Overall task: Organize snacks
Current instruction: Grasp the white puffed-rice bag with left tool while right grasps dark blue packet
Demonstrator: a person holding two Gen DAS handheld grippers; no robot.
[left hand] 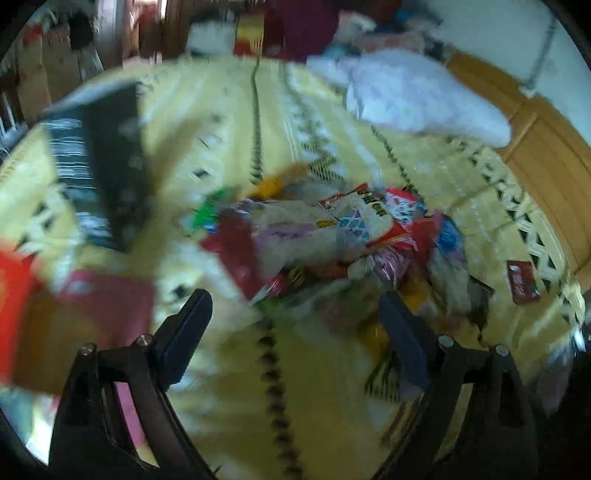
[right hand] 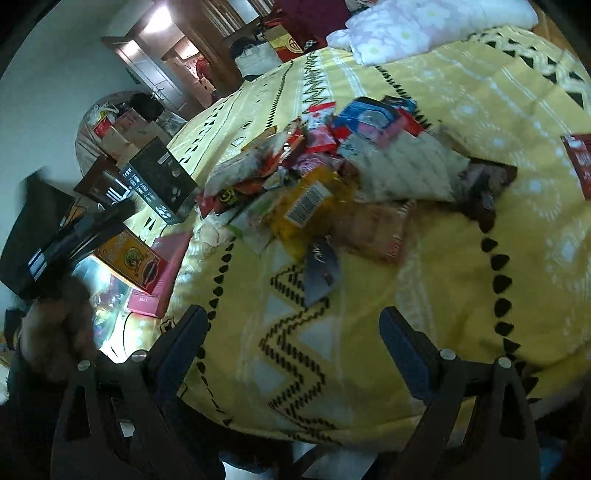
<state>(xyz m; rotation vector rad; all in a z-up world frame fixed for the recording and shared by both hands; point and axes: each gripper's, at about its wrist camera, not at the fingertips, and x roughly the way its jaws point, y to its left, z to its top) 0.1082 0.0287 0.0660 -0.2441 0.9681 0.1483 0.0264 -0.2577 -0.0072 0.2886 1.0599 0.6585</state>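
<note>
A heap of mixed snack packets (left hand: 332, 236) (right hand: 325, 173) lies on a yellow patterned bedspread (left hand: 229, 122) (right hand: 461, 266). The left wrist view is blurred. My left gripper (left hand: 295, 306) hangs just short of the heap's near edge, jaws wide apart and nothing between them. My right gripper (right hand: 295, 325) is above bare bedspread in front of the heap, also open and empty. A small grey-blue packet (right hand: 321, 269) lies apart from the heap, nearest the right gripper. A lone red packet (left hand: 522, 282) (right hand: 580, 166) sits off to the right.
A black box (left hand: 107, 166) (right hand: 162, 181) stands at the bed's left edge, beside an orange box (right hand: 129, 258) and a pink box (left hand: 107, 299) (right hand: 162, 273). A white floral pillow (left hand: 417, 92) (right hand: 424, 29) lies at the far end. A hand (right hand: 59, 332) is at lower left.
</note>
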